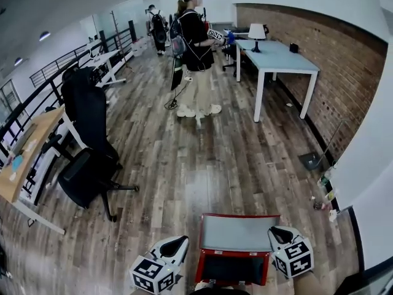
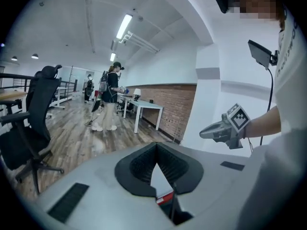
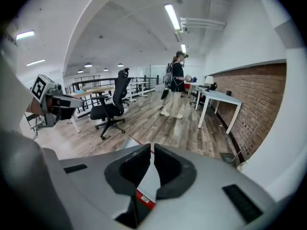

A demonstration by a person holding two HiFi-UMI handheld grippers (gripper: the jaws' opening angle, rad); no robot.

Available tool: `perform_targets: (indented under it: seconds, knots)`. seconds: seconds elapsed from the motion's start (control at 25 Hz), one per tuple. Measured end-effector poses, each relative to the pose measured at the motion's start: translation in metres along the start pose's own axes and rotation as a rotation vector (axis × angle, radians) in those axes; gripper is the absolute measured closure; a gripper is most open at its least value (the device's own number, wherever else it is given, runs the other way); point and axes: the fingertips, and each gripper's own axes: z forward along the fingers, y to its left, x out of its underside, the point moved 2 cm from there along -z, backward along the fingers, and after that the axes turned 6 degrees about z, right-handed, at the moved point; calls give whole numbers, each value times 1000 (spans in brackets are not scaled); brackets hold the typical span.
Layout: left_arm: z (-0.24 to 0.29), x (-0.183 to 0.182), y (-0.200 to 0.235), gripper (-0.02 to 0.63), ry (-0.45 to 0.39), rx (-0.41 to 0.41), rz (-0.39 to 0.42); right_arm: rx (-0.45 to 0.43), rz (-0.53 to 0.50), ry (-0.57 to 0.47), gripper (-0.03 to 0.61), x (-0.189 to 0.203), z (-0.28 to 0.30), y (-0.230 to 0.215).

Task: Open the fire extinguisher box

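Note:
The fire extinguisher box [image 1: 268, 265] stands on the wood floor right below me, red-framed, with a grey upper panel and a dark panel on its near side. I cannot tell whether its door is open. My left gripper [image 1: 174, 244] hovers just left of the box, its jaws touching at the tips with nothing in them. My right gripper [image 1: 280, 232] is over the box's right edge, its jaws a thin slit apart and empty. A bit of the red box [image 2: 165, 198] shows below the left jaws, and the box [image 3: 143, 200] also shows under the right jaws.
A person [image 1: 196, 48] stands ahead on the floor beside a white table [image 1: 279, 60]. A black office chair [image 1: 92, 158] and a wooden desk [image 1: 27, 152] are at the left. A brick wall [image 1: 350, 72] and a white wall close the right side.

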Motion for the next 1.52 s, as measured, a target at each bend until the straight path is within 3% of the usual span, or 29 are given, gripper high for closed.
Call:
perform_targets:
  seconds: [0.12,0.32,0.56,0.68,0.88,1.04,1.28,1.52]
  knots:
    - [11,-30,-22,607,-53,88,52,10,51,-80,549,-22,-35,-2]
    - [15,-78,-59,607,-179,297,-63,-44,113,-251,549,-56,-87,-2]
    - [18,-132,-84,607,-263,362,-60,-164,226,-469,549,-90,-130,21]
    - [19,-142,-90,607,-284,363,-78,-171,251,-468,549,-87,-132,27]
    - [20,-146,-100,607,-266,375,-78,-79,221,-408,549,-74,-130,19]
    - [18,-144,-101,607,-258,376,-68,-92,266,-397,554,-72,-128,18]
    - [16,-138,-99,607,-235,388,3,-40,143,-343,560,-69,-116,24]
    - [14,-131,-84,607,-225,348,-15,-22,152,-314,565,-64,-109,22]
